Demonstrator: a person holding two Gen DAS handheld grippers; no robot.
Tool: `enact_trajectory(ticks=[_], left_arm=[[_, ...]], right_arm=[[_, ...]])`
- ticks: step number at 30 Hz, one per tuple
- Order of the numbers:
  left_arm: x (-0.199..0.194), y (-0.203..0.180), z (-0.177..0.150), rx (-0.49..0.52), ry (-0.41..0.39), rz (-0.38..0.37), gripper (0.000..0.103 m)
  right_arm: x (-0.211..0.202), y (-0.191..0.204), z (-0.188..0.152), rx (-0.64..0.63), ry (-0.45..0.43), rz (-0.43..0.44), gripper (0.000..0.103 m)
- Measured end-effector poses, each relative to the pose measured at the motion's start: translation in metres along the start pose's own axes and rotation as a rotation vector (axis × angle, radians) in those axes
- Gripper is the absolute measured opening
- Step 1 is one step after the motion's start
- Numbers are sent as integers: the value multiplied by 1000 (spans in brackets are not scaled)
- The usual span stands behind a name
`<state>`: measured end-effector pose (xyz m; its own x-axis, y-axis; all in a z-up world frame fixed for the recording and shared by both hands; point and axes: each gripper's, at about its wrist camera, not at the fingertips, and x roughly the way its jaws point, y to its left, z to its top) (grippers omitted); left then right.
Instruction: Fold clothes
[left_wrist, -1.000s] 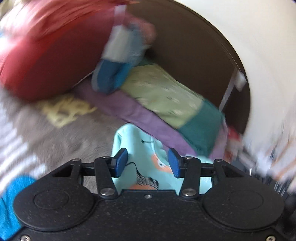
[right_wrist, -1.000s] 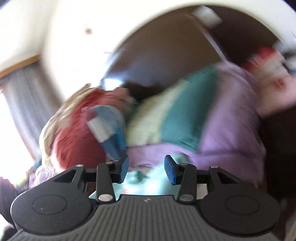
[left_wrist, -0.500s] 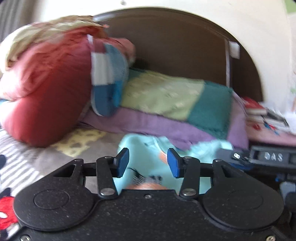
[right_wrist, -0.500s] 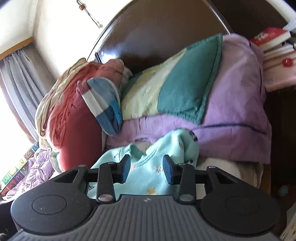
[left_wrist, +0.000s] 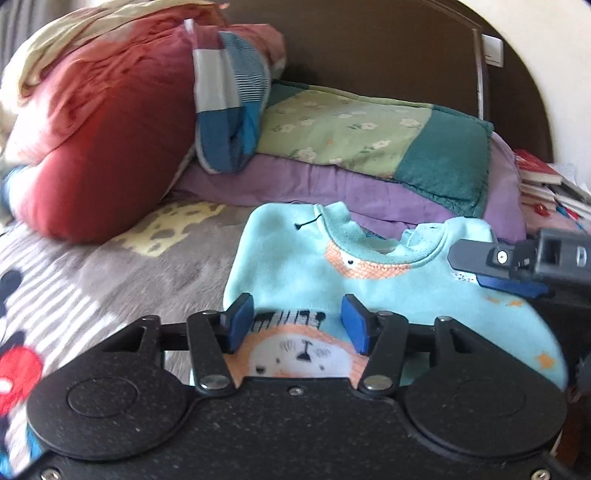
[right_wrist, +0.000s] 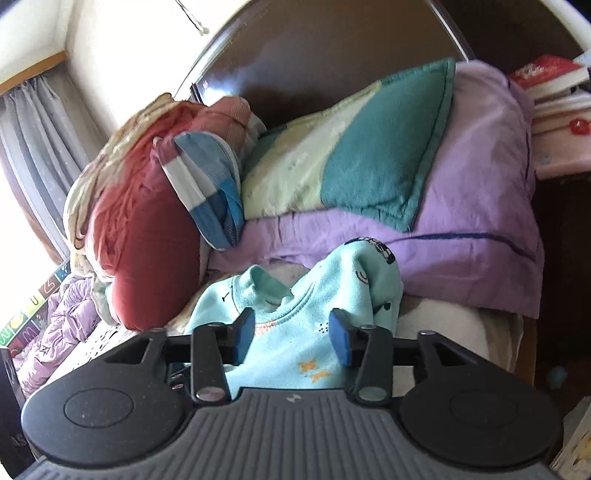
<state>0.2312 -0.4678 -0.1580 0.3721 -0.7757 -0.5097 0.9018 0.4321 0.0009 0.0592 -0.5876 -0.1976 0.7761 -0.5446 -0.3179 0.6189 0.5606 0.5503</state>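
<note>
A light blue child's sweatshirt (left_wrist: 295, 266) with an orange animal print lies on the bed, its collar toward the pillows. My left gripper (left_wrist: 297, 321) hovers low over the sweatshirt's left half, jaws opening. The printed fabric shows between the blue pads (left_wrist: 240, 321), which do not press on it. My right gripper (right_wrist: 291, 332) is over the sweatshirt (right_wrist: 303, 332) near its right shoulder. Its jaws are opening too, with cloth between them and its pads (right_wrist: 341, 338) clear of the cloth. The right gripper (left_wrist: 513, 273) also shows in the left wrist view, at the garment's right edge.
A red pillow (left_wrist: 103, 147), a striped blue-and-white cushion (left_wrist: 229, 110) and a green-and-teal pillow (left_wrist: 369, 136) on a purple one (left_wrist: 314, 184) lean against the dark headboard (left_wrist: 369, 48). A grey patterned blanket (left_wrist: 129, 273) covers the bed. Books (right_wrist: 550, 77) are stacked at the right.
Both grippers have dropped a little toward the sweatshirt and their jaws stand wider apart. The blur has cleared, and more of the right gripper shows at the right of the left wrist view.
</note>
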Motion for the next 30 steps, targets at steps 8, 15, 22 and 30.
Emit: enact_trajectory(ticks=[8, 15, 22, 30], left_arm=[[-54, 9, 1, -263, 74, -22, 83], [-97, -1, 1, -347, 126, 2, 102], [-141, -28, 9, -282, 116, 106, 102], [-187, -32, 21, -307, 69, 99, 103]], right_arm=[[-45, 2, 1, -15, 2, 3, 75], [-80, 0, 4, 5, 26, 18, 101], [-110, 4, 11, -15, 115, -17, 102], [-157, 27, 24, -125, 159, -36, 103]])
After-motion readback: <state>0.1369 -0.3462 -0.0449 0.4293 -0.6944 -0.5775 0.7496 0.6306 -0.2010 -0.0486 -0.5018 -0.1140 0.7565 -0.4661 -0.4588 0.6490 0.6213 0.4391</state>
